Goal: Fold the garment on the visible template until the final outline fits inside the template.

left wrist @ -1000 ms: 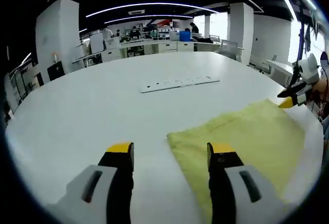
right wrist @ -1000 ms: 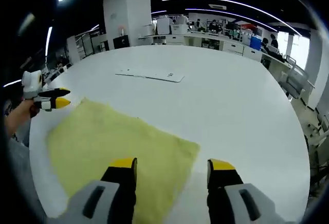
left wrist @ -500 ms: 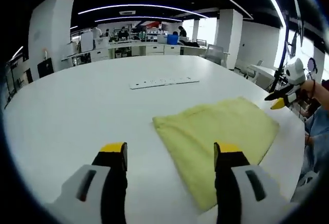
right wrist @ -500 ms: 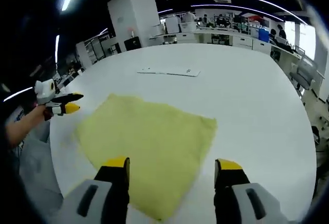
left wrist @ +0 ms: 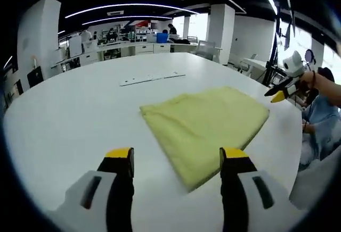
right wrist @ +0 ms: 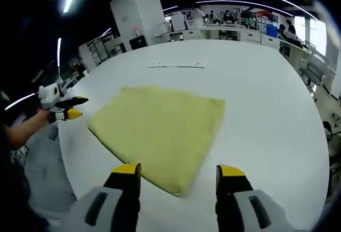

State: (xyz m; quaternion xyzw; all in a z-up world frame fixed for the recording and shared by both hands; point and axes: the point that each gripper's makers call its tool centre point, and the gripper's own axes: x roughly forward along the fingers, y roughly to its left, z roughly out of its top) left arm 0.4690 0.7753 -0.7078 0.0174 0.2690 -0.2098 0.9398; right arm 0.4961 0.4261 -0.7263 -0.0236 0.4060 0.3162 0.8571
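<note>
Yellow garment [left wrist: 205,123] lay folded on bench [left wrist: 69,109]; left tool [left wrist: 176,157] and right tool [right wrist: 178,172] hovered wide, empty; next, likely a grasp of the 6 o'clock corner.

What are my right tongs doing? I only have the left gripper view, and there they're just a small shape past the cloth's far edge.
Observer: In the right gripper view the right tongs are open, with nothing between the jaws.
Operator: Are they on the cloth?
Observer: No. The yellow cloth ends in a corner just ahead of the jaw tips, pointing into the gap, ungripped.
Operator: And my left tongs, seen from there?
Observer: The left tongs sit at the edge of the table, beside the cloth's left corner and apart from it.
</note>
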